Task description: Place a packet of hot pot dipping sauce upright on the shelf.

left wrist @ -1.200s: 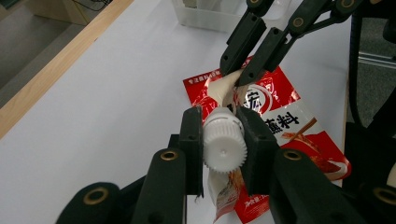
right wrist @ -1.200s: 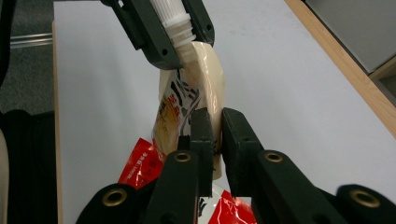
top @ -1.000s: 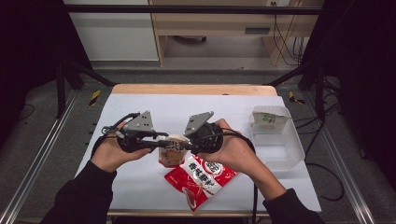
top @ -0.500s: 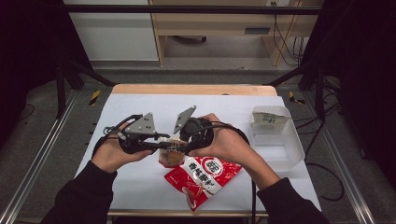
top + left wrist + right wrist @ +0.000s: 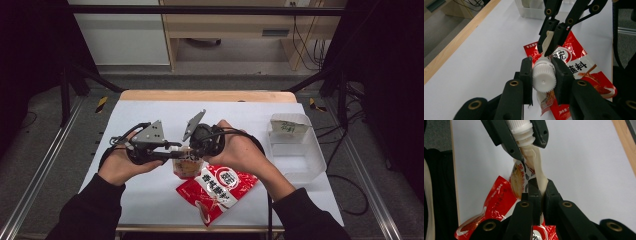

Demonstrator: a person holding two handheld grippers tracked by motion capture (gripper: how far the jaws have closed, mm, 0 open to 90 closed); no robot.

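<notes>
The spout pouch (image 5: 186,167) had been lifted slightly above the worktop (image 5: 150,195); its white cap (image 5: 544,79) was clamped by the left claw (image 5: 543,75), its edge pinched by the right claw (image 5: 541,195).

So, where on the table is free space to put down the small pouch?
Free: the white table behind the left gripper, up to the wooden far edge; the near left corner beside the red packet; also the middle strip before the clear tub. Crowded: the centre, where both grippers hold the small pouch over the red packet.
</notes>
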